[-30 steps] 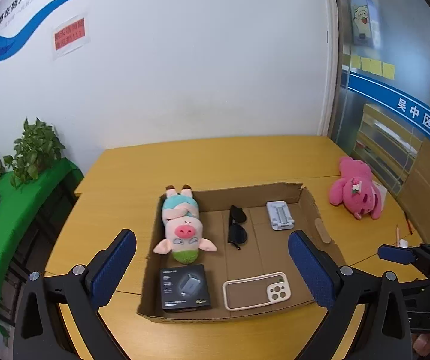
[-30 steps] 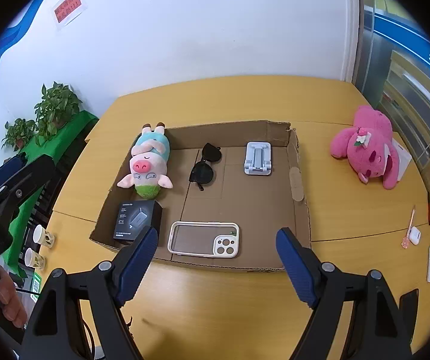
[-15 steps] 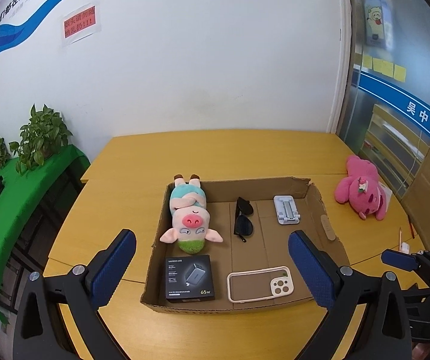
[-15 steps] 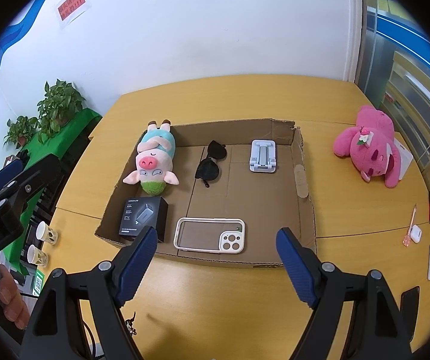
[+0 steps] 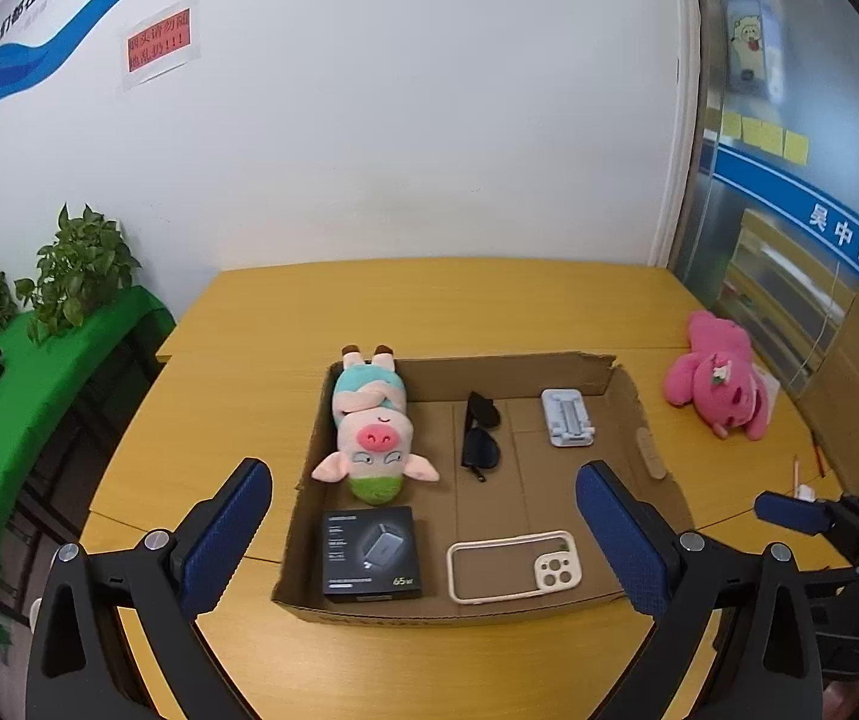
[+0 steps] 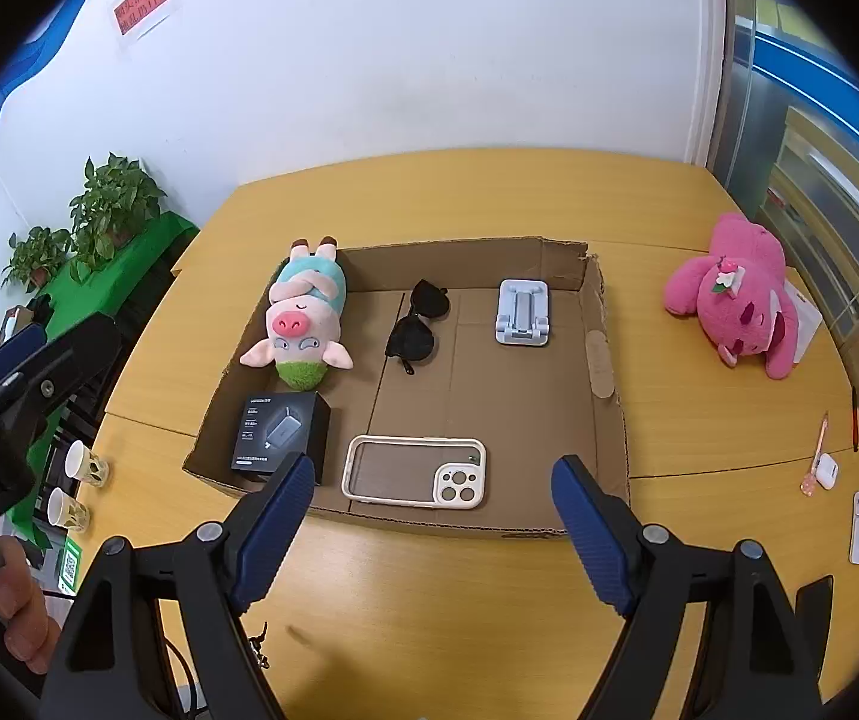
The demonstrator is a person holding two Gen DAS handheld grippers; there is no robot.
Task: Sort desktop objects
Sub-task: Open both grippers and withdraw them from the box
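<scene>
Scene: a yellow wooden tabletop (image 6: 429, 630) carries a shallow, open cardboard box (image 6: 606, 414) with low walls.
In the box: a plush pig (image 6: 303, 324) along the left wall; black sunglasses (image 6: 417, 324) at the middle; a white folding phone stand (image 6: 522, 312) toward the far right; a black charger box (image 6: 279, 438) at the near left; a cream phone case (image 6: 414, 471) at the near middle.
Outside the box: a pink plush bear (image 6: 741, 306) lies on the tabletop well to the right; small white earbuds case (image 6: 825, 471) and a pen sit near the right edge.
Left gripper (image 5: 423, 534): jaws wide apart, holding nothing, hovering above the box's near wall.
Right gripper (image 6: 432, 525): jaws wide apart, empty, above the near edge of the box, over the phone case.
Task status, as judged: most items look sorted; the pink bear likely remains outside.
Risk, box: the walls are thin and low, so a finger coming down on the near wall could crush it or push the whole box.
Risk, flat items: the phone case lies flat, so pads may skid off it.
Risk, crowding: the charger box touches the pig's green end, so grabbing either could drag the other.
Risk, reach: the bear is far right; the grippers could collide if both cross over.
</scene>
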